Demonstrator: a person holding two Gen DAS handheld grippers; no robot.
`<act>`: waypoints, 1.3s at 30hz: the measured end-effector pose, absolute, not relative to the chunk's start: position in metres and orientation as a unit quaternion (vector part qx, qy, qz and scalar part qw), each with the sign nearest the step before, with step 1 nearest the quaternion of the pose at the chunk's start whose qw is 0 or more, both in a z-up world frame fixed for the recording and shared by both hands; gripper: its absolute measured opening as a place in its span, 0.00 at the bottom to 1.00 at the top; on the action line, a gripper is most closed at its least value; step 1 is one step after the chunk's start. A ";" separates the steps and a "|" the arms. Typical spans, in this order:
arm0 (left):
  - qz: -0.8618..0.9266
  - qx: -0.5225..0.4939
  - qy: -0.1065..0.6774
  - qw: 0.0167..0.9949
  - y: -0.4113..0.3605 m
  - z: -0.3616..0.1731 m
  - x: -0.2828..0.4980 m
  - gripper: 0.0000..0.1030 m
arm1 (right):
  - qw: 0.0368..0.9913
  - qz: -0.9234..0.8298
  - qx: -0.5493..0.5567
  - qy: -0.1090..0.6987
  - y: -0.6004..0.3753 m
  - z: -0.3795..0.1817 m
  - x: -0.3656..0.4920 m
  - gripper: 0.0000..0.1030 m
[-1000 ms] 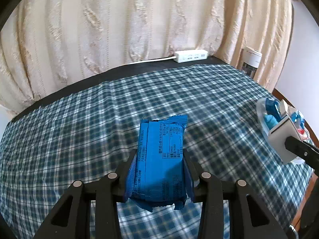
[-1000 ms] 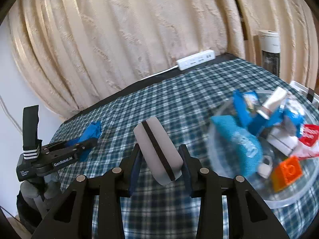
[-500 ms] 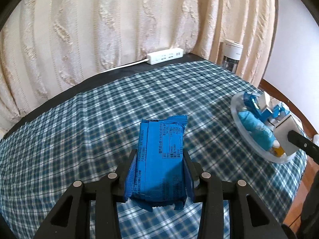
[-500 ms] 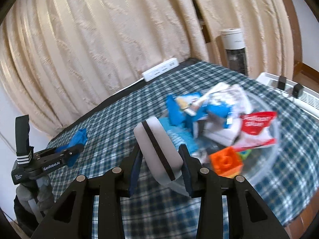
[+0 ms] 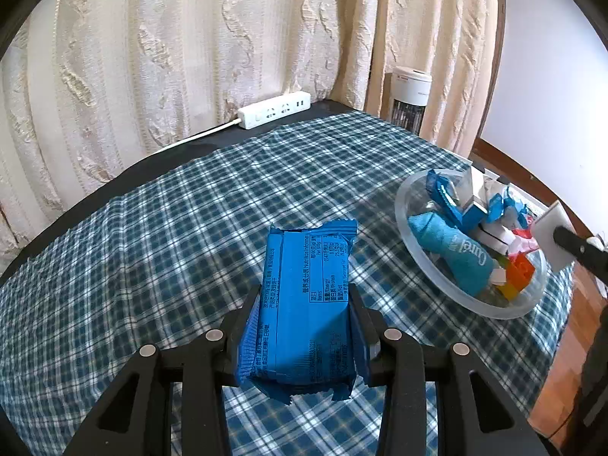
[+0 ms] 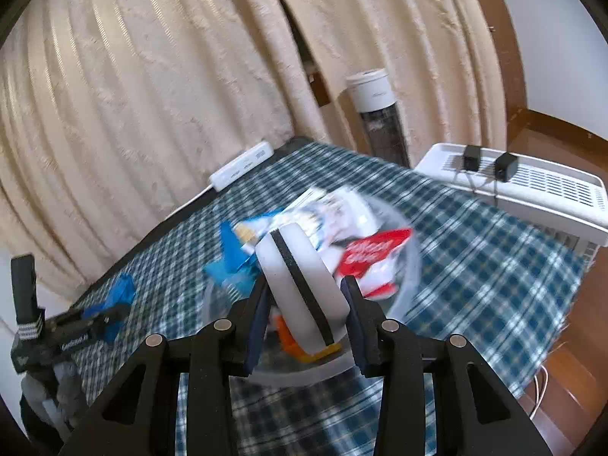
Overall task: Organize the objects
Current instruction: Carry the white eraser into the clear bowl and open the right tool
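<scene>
The clear round plastic bowl (image 5: pixel 412 250), at the right of the left view, already held assorted packets and blocks. The left gripper (image 5: pixel 307 326) pinched a blue foil snack packet (image 5: pixel 304 304) at lower centre. The right gripper (image 6: pixel 304 311) clamped a white sponge block with a black stripe (image 6: pixel 300 281) over the bowl. Both items remained undeposited.

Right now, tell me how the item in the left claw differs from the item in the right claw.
The blue snack packet is a flat, crinkly wrapper with printed nutrition text; the white sponge block is plain white with one black stripe. The packet has serrated sealed ends, while the sponge block has rounded corners. The left claw holds the packet over bare checked tablecloth; the right claw holds the sponge block over the clear bowl. Both are pinched by their sides.
</scene>
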State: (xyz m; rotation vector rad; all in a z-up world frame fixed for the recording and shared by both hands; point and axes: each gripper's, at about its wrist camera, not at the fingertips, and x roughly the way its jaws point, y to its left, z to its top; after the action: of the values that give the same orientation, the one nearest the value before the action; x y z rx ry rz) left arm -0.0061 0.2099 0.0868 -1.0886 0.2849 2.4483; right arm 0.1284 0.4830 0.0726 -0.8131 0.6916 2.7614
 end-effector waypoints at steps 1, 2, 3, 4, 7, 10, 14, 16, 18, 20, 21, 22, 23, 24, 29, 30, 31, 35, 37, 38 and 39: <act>0.885 -0.394 0.103 0.223 0.212 0.087 -0.006 0.42 | 0.094 0.929 -0.271 0.235 0.486 0.074 0.128 0.38; 0.885 -0.394 0.103 0.224 0.213 0.086 -0.006 0.42 | 0.098 0.929 -0.268 0.238 0.489 0.075 0.128 0.38; 0.885 -0.395 0.104 0.226 0.215 0.086 -0.005 0.42 | 0.102 0.928 -0.265 0.242 0.492 0.076 0.126 0.38; 0.884 -0.395 0.104 0.226 0.216 0.086 -0.005 0.42 | 0.105 0.927 -0.261 0.249 0.497 0.077 0.124 0.38; 0.883 -0.397 0.104 0.228 0.219 0.085 -0.005 0.42 | 0.105 0.919 -0.258 0.278 0.508 0.075 0.120 0.39; 0.882 -0.399 0.105 0.228 0.220 0.084 -0.006 0.42 | 0.094 0.902 -0.262 0.329 0.521 0.067 0.115 0.39; 0.881 -0.400 0.106 0.228 0.221 0.083 -0.007 0.42 | 0.097 0.877 -0.271 0.385 0.537 0.052 0.110 0.39; 0.881 -0.401 0.105 0.228 0.222 0.083 -0.008 0.42 | 0.101 0.863 -0.277 0.410 0.544 0.045 0.106 0.39; 0.880 -0.402 0.105 0.229 0.223 0.082 -0.009 0.42 | 0.105 0.855 -0.282 0.423 0.548 0.041 0.103 0.39; 0.880 -0.402 0.106 0.231 0.223 0.082 -0.009 0.42 | 0.107 0.851 -0.283 0.430 0.550 0.038 0.100 0.39; 0.879 -0.402 0.106 0.232 0.224 0.081 -0.010 0.42 | 0.108 0.850 -0.283 0.431 0.551 0.038 0.097 0.39; 0.879 -0.403 0.106 0.232 0.224 0.081 -0.010 0.42 | 0.110 0.851 -0.283 0.429 0.551 0.039 0.096 0.39; 0.879 -0.403 0.106 0.233 0.224 0.081 -0.010 0.42 | 0.111 0.852 -0.284 0.426 0.551 0.039 0.095 0.39; 0.878 -0.403 0.107 0.235 0.225 0.081 -0.010 0.42 | 0.113 0.852 -0.285 0.424 0.551 0.039 0.092 0.39; 0.877 -0.401 0.109 0.242 0.229 0.082 -0.009 0.42 | 0.113 0.858 -0.298 0.404 0.547 0.038 0.077 0.39; 0.876 -0.400 0.110 0.245 0.230 0.082 -0.009 0.42 | 0.115 0.860 -0.300 0.396 0.546 0.039 0.076 0.39; 0.876 -0.399 0.110 0.247 0.231 0.083 -0.008 0.42 | 0.120 0.864 -0.301 0.386 0.544 0.041 0.075 0.39; 0.873 -0.397 0.116 0.260 0.238 0.083 -0.004 0.42 | 0.148 0.888 -0.301 0.315 0.530 0.052 0.075 0.40; 0.870 -0.397 0.117 0.267 0.242 0.082 -0.002 0.42 | 0.160 0.901 -0.300 0.270 0.520 0.056 0.076 0.45; 0.868 -0.399 0.117 0.272 0.244 0.081 -0.001 0.42 | 0.161 0.904 -0.299 0.259 0.517 0.057 0.077 0.54; 0.865 -0.402 0.116 0.276 0.246 0.081 -0.001 0.42 | 0.159 0.908 -0.296 0.250 0.514 0.058 0.078 0.58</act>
State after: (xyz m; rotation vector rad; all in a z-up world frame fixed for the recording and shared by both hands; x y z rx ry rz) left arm -0.0006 0.2463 0.0808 -1.0797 0.3115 2.3252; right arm 0.0777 0.5135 0.0580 -0.8474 0.7140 2.5954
